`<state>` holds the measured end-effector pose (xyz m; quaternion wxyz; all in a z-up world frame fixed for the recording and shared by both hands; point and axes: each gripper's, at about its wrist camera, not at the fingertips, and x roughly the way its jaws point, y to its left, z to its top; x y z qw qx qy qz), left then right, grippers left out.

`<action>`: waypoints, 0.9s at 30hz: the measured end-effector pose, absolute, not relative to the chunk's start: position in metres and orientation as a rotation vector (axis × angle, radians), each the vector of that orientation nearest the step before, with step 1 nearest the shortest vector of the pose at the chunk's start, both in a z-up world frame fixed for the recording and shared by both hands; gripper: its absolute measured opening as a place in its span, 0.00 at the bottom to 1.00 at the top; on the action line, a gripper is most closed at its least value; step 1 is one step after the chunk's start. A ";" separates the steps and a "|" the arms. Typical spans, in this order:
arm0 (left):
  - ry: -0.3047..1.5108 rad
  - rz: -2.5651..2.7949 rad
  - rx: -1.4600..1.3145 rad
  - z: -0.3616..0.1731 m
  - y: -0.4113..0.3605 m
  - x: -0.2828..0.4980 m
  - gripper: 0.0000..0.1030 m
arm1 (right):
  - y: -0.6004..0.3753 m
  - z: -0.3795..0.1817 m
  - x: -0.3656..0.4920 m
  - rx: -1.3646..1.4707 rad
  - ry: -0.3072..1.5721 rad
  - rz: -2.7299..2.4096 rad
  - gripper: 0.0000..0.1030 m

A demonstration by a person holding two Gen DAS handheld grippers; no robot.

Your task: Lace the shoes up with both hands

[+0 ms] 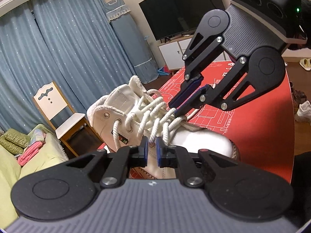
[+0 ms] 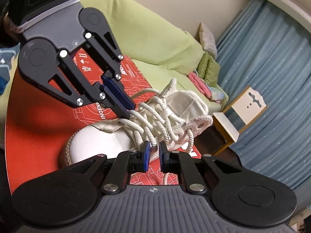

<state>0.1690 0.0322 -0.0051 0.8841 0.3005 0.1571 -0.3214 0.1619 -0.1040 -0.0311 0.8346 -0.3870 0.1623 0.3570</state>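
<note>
Both grippers flank the shoe [image 1: 136, 116] on the red mat [image 1: 252, 136]. Our left gripper [image 1: 152, 145] and right gripper [image 2: 154, 149] each stand slightly apart around a lace [image 1: 155, 130], not pinching. We should close squarely, then pull evenly.

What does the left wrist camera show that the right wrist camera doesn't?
Only the left wrist view shows the TV on its white cabinet, and pale shoes on the floor at the right edge. Only the right wrist view shows a lace end hanging below the right gripper, and the sofa's back. Both show the white shoe on the red mat, both grippers at its laces, the left gripper included, the blue curtains and the chair.
</note>
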 end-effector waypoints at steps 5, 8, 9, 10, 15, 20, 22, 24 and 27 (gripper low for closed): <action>0.351 -0.715 0.696 -0.003 0.029 0.177 0.07 | -0.102 -0.034 0.164 -0.839 0.350 0.771 0.08; 0.380 -0.719 0.652 0.000 0.031 0.184 0.02 | -0.102 -0.032 0.170 -0.814 0.373 0.775 0.06; 0.386 -0.712 0.624 0.002 0.032 0.186 0.00 | -0.103 -0.031 0.172 -0.795 0.386 0.774 0.02; 0.390 -0.708 0.598 0.003 0.034 0.188 0.00 | -0.104 -0.029 0.174 -0.770 0.401 0.774 0.00; 0.375 -0.716 0.553 0.004 0.034 0.183 0.00 | -0.104 -0.015 0.176 -0.633 0.402 0.795 0.00; 0.378 -0.711 0.537 0.011 0.042 0.183 0.00 | -0.105 -0.010 0.172 -0.593 0.404 0.822 0.00; 0.383 -0.717 0.557 0.012 0.042 0.179 0.00 | -0.108 -0.006 0.170 -0.571 0.409 0.827 0.00; 0.381 -0.720 0.588 0.011 0.039 0.176 0.00 | -0.108 -0.005 0.166 -0.571 0.408 0.830 0.00; 0.361 -0.745 0.594 0.011 0.041 0.170 0.01 | -0.109 -0.009 0.161 -0.592 0.402 0.833 0.00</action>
